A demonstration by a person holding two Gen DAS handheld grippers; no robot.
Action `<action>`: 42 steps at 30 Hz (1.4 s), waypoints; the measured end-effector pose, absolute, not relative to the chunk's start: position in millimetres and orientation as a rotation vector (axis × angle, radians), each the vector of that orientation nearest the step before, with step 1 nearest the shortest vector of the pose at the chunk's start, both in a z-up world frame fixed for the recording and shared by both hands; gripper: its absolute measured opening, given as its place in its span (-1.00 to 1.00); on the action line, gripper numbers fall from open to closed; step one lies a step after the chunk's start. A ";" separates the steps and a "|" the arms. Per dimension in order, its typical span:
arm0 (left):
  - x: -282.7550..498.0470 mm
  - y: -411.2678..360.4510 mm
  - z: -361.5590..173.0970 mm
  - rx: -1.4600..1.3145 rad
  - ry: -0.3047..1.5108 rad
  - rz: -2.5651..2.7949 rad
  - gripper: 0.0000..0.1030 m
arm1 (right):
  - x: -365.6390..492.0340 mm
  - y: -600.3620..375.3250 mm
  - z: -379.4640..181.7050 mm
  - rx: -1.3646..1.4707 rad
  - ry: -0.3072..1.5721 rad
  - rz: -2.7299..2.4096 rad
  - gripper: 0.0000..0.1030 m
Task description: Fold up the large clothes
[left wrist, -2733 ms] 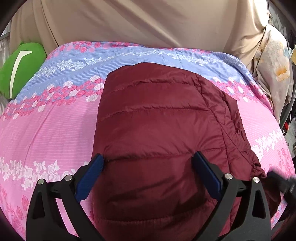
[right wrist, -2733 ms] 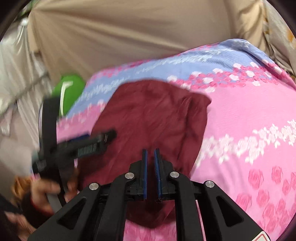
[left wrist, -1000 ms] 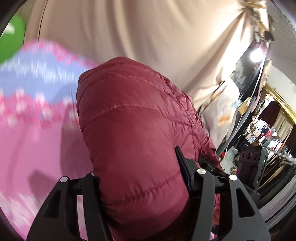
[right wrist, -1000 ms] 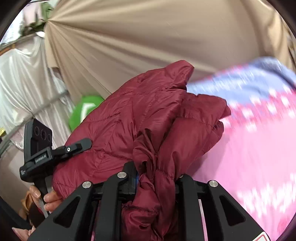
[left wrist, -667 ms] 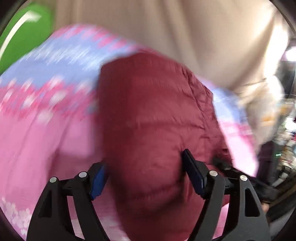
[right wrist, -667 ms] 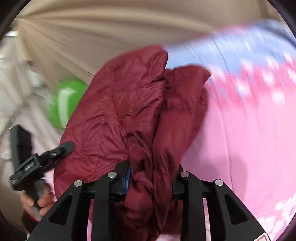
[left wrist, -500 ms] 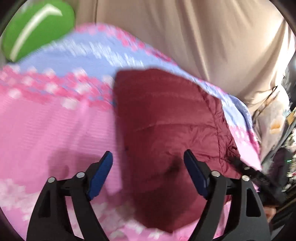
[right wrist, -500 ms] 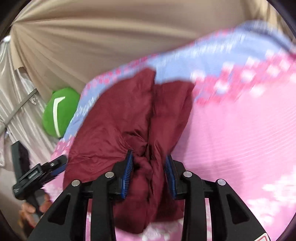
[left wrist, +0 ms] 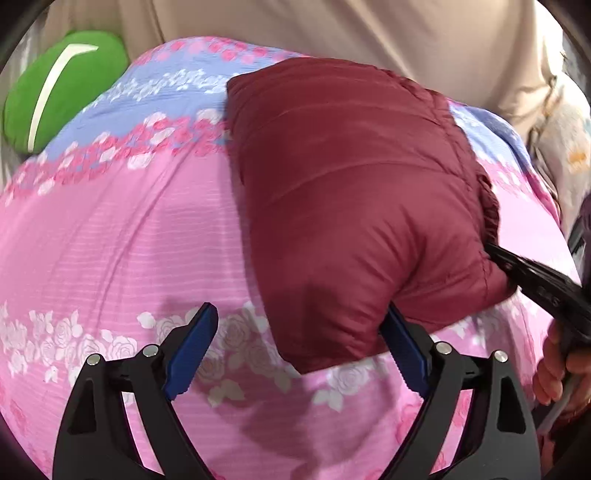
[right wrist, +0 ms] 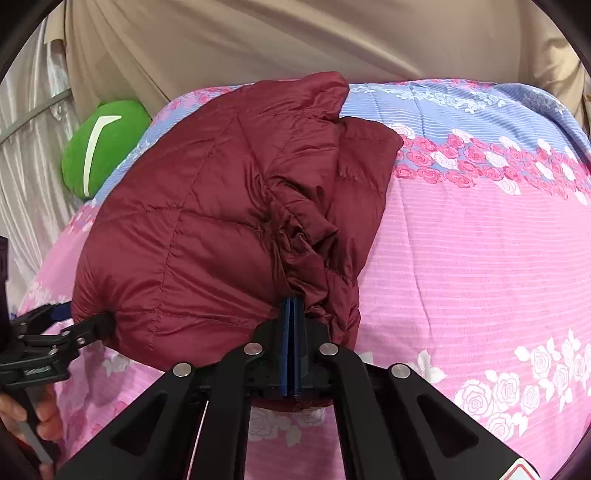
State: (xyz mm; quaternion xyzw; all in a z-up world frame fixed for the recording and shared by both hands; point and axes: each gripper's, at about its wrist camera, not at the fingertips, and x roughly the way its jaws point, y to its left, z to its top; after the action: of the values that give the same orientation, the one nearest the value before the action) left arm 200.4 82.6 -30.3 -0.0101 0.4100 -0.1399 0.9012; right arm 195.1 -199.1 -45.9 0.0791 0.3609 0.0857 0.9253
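A dark red quilted jacket lies folded into a bundle on the pink and blue flowered bedspread. My left gripper is open and its jaws are still opening. The bundle's near end sits between them, but the pads do not press on it. In the right wrist view the jacket shows its gathered hem. My right gripper is shut, pads together, with its tips against that hem and nothing between them. Each gripper shows in the other's view: the right gripper and the left gripper.
A green cushion lies at the bed's far left corner. Beige curtain hangs behind the bed. A hand holds the right gripper's handle. The bedspread stretches bare to the right of the jacket.
The jacket, held up in both grippers a second ago, has come down onto the bed. The left jaws opened off it. The right jaws let go, then shut empty.
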 end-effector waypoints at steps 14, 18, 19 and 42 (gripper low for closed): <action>134.5 44.9 -3.0 0.005 0.652 -0.136 0.87 | 110.9 -181.7 -38.0 0.095 0.621 -0.086 -0.08; 124.1 31.1 -22.5 -0.017 0.647 -0.110 0.87 | 98.2 -182.9 -49.9 0.108 0.646 -0.135 -0.04; 123.6 26.8 -28.2 -0.003 0.659 -0.105 0.87 | 96.8 -186.3 -48.6 0.120 0.638 -0.136 -0.04; 107.4 10.4 -25.0 0.045 0.600 -0.033 0.83 | 90.5 -161.7 -45.0 0.009 0.613 -0.115 -0.01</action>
State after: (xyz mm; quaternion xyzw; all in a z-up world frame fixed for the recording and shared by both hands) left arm 107.4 10.4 -25.0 0.0219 0.2957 -0.0165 0.9549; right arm 90.5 -161.7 -45.0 0.0044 0.3018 -0.0565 0.9517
